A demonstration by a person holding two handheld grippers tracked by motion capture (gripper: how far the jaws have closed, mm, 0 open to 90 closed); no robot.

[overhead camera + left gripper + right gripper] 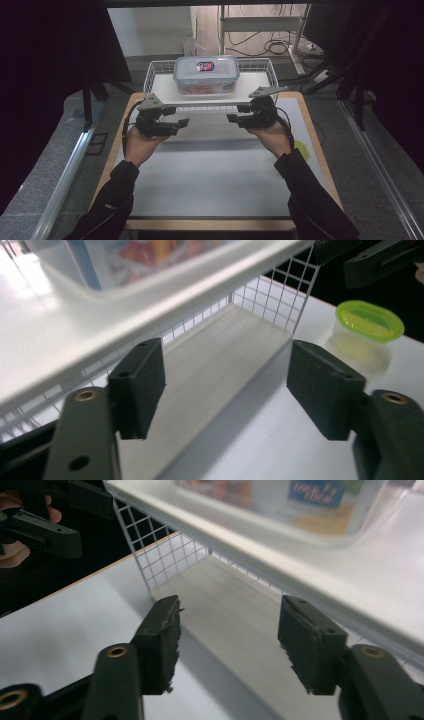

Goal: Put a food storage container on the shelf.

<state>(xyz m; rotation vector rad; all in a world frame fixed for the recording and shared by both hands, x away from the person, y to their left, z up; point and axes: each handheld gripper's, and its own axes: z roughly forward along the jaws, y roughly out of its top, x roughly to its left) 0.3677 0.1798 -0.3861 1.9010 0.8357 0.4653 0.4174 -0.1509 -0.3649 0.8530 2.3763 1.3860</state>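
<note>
Dark sleeves come in at the near edge of the desk (215,185), each hand carrying a set of tongs out toward the far end. On the left side the left tongs (181,116) sit just in front of the near left corner of a white wire basket (155,75), and the right tongs (235,113) sit in front of its near right corner, the two pairs pointing inward at each other with a clear gap between them.

Both pairs stand apart with nothing between the pads. In the left gripper view the open space between the pads shows bare desk top and the shadowed space under the basket; the right gripper view shows the same from the other side. Neither pair touches the basket as far as I can tell.

The basket rests at the far end of the desk, with a white board (250,85) across it. On that board, about in the middle, stands a clear plastic box (206,74) with a clip-on lid, a dark label on top and something red and orange inside.

Off to the right, near the desk's right edge, a small tub with a bright green lid (369,321) stands on its own, well apart from the basket.
</note>
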